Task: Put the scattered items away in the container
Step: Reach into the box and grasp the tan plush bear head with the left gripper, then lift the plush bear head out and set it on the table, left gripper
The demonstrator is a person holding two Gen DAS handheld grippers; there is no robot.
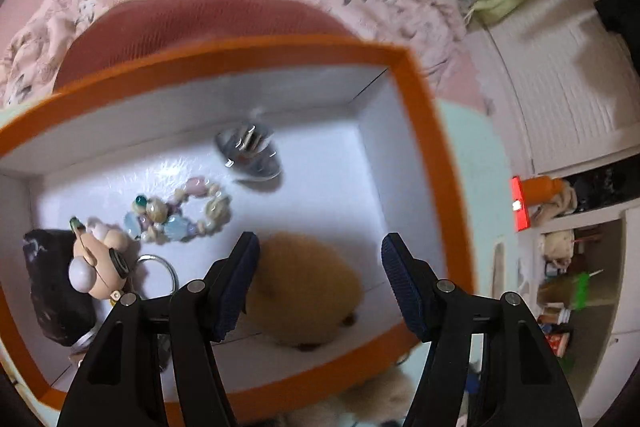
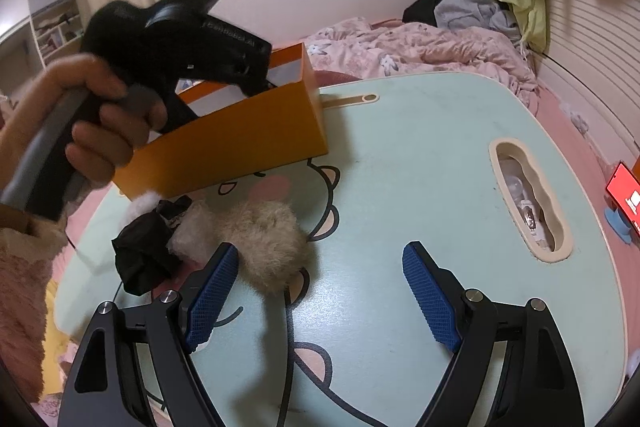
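While the left hand-held gripper [image 1: 318,259] hangs over the orange box [image 1: 424,131], its jaws stand apart with nothing between the pads. In this view the box already holds a bead bracelet [image 1: 188,211], a small doll keychain [image 1: 98,259], a dark pouch [image 1: 52,287], a blurred shiny item [image 1: 250,153] and a tan pompom [image 1: 304,291] lying just under the fingers. The shiny item is smeared, so I cannot tell whether it is falling or at rest. Part of another fluffy piece [image 1: 384,387] shows outside the near wall.

From the right wrist, the right hand-held gripper [image 2: 320,291] is also apart and empty, poised above the mint worktop [image 2: 420,167]. A beige pompom [image 2: 264,243], a whitish tuft [image 2: 192,231] and a crumpled black item [image 2: 140,255] lie beside the box, close to its left finger [image 2: 212,291]. A hand [image 2: 80,119] holds the left tool, its nose dipped inside the box.

Risks, as I judge them: the box looks light, so the left tool could catch its wall when it lifts out and drag it. Soft fluff may slip from a shallow pinch, and the tangled black item could come up along with it.
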